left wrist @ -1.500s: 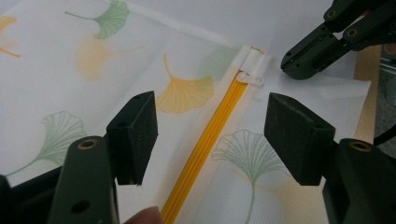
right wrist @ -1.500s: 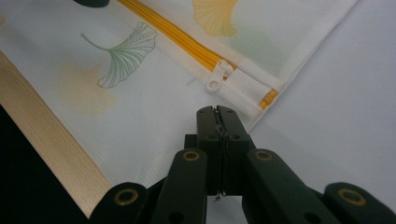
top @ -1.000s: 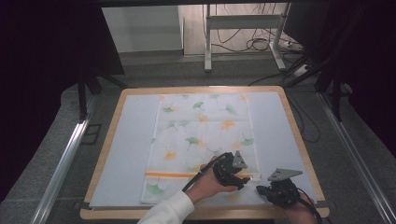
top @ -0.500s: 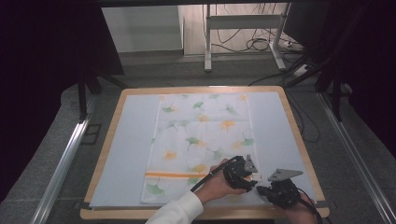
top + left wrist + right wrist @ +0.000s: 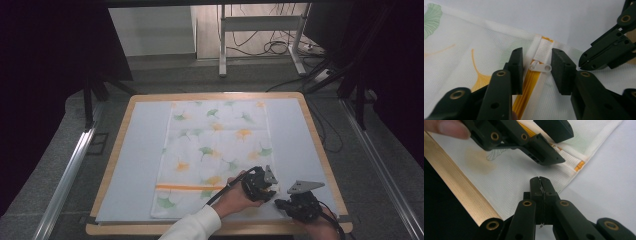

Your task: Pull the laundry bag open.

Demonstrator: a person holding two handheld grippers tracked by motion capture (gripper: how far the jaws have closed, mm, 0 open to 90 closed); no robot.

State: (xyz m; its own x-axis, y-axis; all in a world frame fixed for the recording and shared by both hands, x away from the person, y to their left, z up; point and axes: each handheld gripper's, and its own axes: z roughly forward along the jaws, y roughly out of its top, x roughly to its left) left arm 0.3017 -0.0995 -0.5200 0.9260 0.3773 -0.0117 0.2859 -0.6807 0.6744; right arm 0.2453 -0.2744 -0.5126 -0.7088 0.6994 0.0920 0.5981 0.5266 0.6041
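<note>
A flat rectangular fabric bag [image 5: 215, 155], white and printed with green and orange ginkgo leaves, is seen laid on the pale grey mat of the wooden-rimmed table [image 5: 320, 150], reaching from near the far edge to near the near edge; an orange zipper [image 5: 187, 188] is run across it parallel to the near edge, ending toward the near right corner of the cloth. In the left gripper view the weave is shown as a fine, slightly sheer mesh with a stitched white hem; the zipper teeth are a ribbed bright orange band, and the small white plastic zipper pull [image 5: 540, 67] is lying flat at the zipper's closed end.

The step in hand is judged to be the seizing of that pull; the left gripper [image 5: 536, 68] is set astride it, its jaws having just been closing, with the pull between the blocky matte-black pads but not yet pinched, a gap being left on each side. Further right, the right gripper [image 5: 541, 185] is held with its jaws fully closed on nothing, its tip resting at the cloth's corner near the table's wooden near edge. The next move is thought to call for the left jaws to be closed on the thin tab without slipping off; the cloth would then need pinning by the right gripper while the pull is drawn along the teeth.
</note>
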